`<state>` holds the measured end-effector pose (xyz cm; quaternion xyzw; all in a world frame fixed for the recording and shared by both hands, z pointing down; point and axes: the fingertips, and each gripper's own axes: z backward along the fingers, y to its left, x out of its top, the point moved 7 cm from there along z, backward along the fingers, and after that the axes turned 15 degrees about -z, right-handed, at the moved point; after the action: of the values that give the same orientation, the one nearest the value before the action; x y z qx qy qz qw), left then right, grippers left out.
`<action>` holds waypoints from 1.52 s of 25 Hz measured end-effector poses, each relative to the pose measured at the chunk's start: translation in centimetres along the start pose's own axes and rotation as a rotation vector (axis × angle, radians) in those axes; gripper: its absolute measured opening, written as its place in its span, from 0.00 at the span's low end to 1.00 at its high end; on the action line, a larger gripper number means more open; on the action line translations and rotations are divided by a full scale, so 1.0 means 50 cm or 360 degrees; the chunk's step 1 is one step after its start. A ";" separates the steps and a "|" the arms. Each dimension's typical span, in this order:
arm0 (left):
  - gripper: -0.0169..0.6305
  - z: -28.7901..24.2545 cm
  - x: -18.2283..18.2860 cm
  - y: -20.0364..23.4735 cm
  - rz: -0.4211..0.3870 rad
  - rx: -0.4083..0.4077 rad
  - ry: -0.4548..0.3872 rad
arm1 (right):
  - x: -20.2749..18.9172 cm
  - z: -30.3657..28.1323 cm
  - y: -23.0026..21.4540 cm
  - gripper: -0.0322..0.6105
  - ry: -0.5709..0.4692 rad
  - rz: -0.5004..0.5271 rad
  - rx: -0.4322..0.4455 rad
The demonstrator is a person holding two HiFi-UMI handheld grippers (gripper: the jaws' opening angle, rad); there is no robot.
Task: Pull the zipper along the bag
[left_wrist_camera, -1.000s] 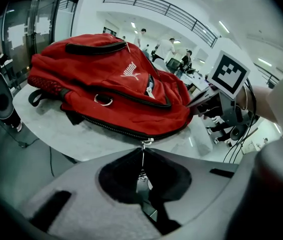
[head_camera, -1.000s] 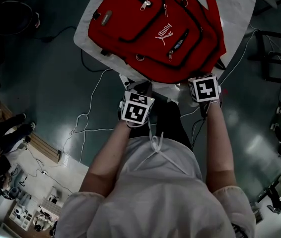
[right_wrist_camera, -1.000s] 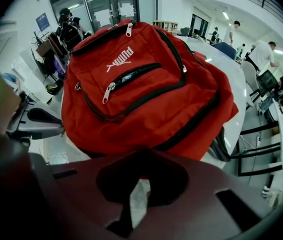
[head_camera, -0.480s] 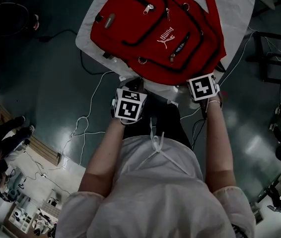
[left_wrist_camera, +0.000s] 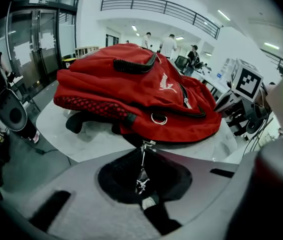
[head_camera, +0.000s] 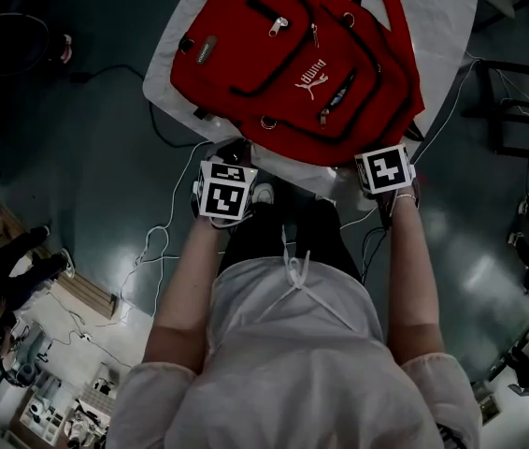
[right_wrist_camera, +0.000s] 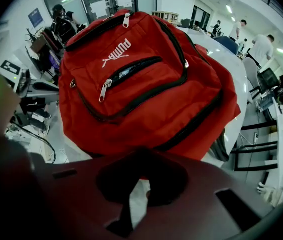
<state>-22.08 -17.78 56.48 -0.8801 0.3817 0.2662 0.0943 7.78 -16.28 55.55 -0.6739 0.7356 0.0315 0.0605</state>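
Zipper pull (left_wrist_camera: 142, 176) lengthwise from red bag (left_wrist_camera: 131, 84) toward left gripper (left_wrist_camera: 144, 196)

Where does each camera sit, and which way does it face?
Head view: on the person's head, facing steeply down at the backpack on the table; arms, torso, left gripper, right gripper show.
Left gripper view: rides that gripper, faces the backpack's side; its jaws grip the zipper pull.
Right gripper view: rides that gripper, faces the backpack's front; jaws seemingly pinch its edge.
All share the backpack.

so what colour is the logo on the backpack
White logo on the red backpack; clearest in the right gripper view.
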 end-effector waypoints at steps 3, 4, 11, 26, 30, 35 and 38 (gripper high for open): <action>0.06 0.001 0.001 0.013 -0.0051 0.0017 0.0021 | -0.001 -0.002 0.004 0.09 0.0009 -0.0020 0.0017; 0.06 0.000 0.003 0.017 -0.0068 0.0020 0.0027 | 0.000 -0.002 0.006 0.09 0.0016 -0.0022 0.0023; 0.09 -0.004 0.013 0.048 -0.0118 0.0041 0.0036 | 0.007 0.000 0.010 0.09 0.0006 0.0028 0.0013; 0.11 0.021 0.002 0.018 -0.0030 0.0092 -0.0067 | 0.000 -0.007 0.001 0.09 -0.0008 -0.0092 0.0086; 0.11 0.059 0.018 -0.006 -0.0029 0.0127 -0.0111 | -0.001 -0.005 0.000 0.09 -0.0040 -0.0121 0.0090; 0.11 0.097 0.051 -0.059 0.0019 0.0100 -0.0249 | -0.002 0.014 0.018 0.09 -0.0222 0.0054 0.0017; 0.08 0.122 0.080 -0.084 0.0001 0.0098 -0.0367 | -0.006 0.034 0.026 0.09 -0.0263 0.0104 0.0026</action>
<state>-19.21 -15.10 49.02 -0.8402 0.3765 0.3539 0.1645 6.59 -15.64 53.87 -0.6441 0.7500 0.0829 0.1254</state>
